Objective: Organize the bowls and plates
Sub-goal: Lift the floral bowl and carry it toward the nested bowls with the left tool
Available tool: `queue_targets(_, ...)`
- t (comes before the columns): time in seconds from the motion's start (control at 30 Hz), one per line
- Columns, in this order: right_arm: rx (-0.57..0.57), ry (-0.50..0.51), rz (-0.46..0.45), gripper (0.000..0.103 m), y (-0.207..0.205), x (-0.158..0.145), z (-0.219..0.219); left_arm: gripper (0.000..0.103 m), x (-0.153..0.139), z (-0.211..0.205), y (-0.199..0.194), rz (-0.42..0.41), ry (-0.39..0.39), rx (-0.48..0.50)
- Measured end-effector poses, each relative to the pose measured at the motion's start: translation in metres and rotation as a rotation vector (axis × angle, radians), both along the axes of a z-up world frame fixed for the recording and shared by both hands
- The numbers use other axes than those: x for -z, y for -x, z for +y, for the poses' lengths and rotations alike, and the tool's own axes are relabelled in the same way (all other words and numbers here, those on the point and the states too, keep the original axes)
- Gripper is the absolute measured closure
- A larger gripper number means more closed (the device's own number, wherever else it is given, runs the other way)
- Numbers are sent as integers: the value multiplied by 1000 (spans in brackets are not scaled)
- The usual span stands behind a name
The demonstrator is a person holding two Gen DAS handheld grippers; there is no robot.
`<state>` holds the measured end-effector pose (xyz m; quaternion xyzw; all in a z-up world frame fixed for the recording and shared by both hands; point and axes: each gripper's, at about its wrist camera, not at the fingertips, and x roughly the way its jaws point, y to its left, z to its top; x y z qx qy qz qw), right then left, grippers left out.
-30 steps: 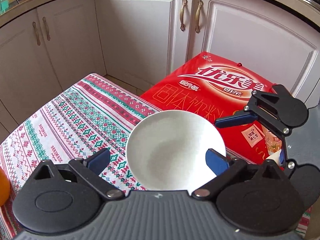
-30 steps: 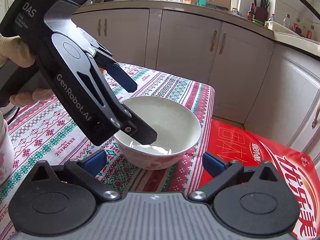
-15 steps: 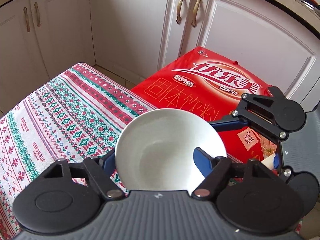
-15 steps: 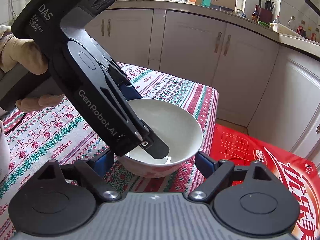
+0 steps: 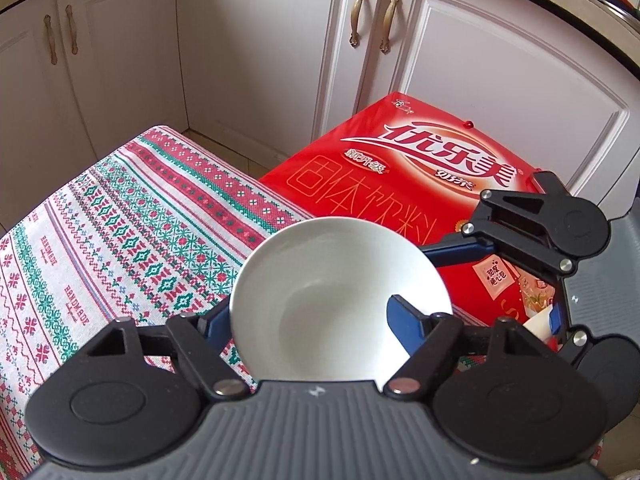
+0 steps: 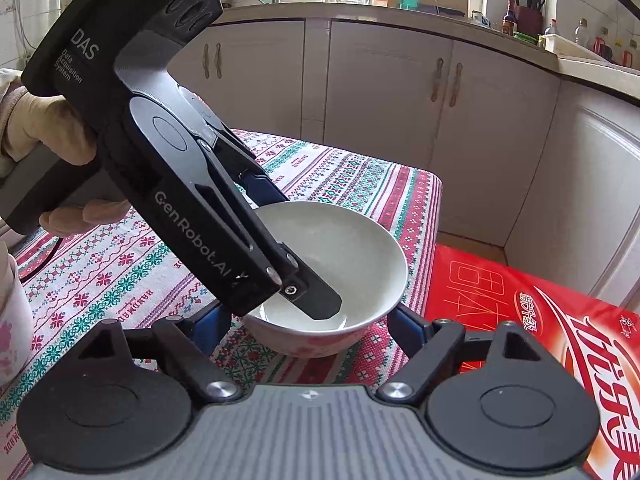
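In the right view only, left tool (image 6: 294, 258) straddles bowl (image 6: 352, 256) rim; right tool (image 6: 312, 326) open.

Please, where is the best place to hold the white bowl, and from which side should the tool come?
Take the white bowl by its rim wall, one finger inside and one outside, coming down from above. It stands upright on the tablecloth with its mouth open, and its wall looks thin, so a pinch probably suits it. The left tool straddles the wall this way.
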<state>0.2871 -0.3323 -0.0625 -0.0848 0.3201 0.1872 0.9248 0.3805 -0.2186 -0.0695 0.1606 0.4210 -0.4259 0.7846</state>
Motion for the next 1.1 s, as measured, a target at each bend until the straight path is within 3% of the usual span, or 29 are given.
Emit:
queue_targets(0.47,-7,1,3,15,12,-13,8,25,-17,10,19,-9,6,1)
queue_targets(1.1,-69,-3,-37,15,98,-64,41,25,-69,57,109,-79,62,-35)
